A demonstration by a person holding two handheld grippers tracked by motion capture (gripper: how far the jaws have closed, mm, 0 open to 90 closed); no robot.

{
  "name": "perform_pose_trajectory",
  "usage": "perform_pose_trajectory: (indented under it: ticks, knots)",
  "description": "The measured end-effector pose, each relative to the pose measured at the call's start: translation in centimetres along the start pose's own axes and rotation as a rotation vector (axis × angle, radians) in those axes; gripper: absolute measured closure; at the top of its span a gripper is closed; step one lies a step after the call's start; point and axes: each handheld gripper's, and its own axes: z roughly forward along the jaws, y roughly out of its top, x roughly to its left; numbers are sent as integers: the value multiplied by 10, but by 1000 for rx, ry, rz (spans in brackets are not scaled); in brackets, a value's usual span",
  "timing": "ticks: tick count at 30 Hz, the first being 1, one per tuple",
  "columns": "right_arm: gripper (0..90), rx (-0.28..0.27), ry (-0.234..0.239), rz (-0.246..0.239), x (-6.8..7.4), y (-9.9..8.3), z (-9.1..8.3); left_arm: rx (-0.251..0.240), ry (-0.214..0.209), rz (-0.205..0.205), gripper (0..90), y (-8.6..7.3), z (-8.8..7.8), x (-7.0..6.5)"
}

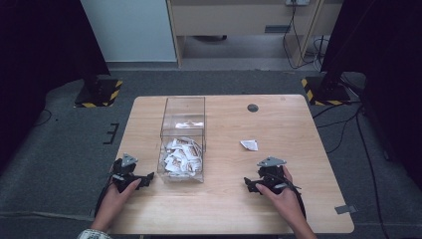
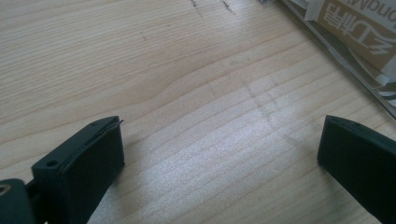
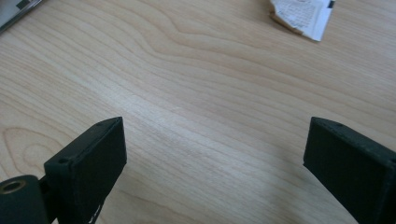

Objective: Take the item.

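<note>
A clear plastic box (image 1: 182,137) stands on the wooden table (image 1: 234,204), left of centre, holding several white and brown sachets (image 1: 180,157). One loose sachet (image 1: 250,145) lies on the table to its right, also seen as the sachet (image 3: 302,13) at the top of the right gripper view. My left gripper (image 1: 142,180) rests on the table just left of the box, open and empty; its jaws stand wide apart over bare wood (image 2: 219,154). My right gripper (image 1: 252,184) rests near the front right, open and empty, below the loose sachet.
The box's edge and a printed sachet (image 2: 355,32) show at the top right of the left gripper view. A dark round hole (image 1: 253,107) sits near the table's far edge. Black stands with yellow-striped bases (image 1: 98,93) flank the table on the grey floor.
</note>
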Motion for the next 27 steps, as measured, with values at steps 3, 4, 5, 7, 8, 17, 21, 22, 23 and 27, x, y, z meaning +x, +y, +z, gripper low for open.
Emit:
perform_pose_trajectory:
  ticks: [3,4,5,7,8,17,21,22,23,27]
  knots:
    - [57,12,-1,-5,4,-1,6,0,0,0,0,0,0,0]
    - [56,15,-6,-7,5,-1,8,0,0,0,0,0,0,0]
    - [54,17,-9,-7,5,-2,10,0,0,0,0,0,0,0]
    - [43,17,-20,1,4,-2,11,0,0,0,0,0,0,0]
    - [45,13,-27,7,4,-3,12,0,0,0,0,0,0,0]
    - [10,-15,-49,28,5,-5,15,0,0,0,0,0,0,0]
    - [10,-19,-53,30,6,-5,14,0,0,0,0,0,0,0]
    - [10,-19,-55,32,6,-6,14,0,0,0,0,0,0,0]
    - [10,-19,-55,32,6,-6,14,0,0,0,0,0,0,0]
    - [10,-19,-33,11,2,-12,8,0,0,0,0,0,0,0]
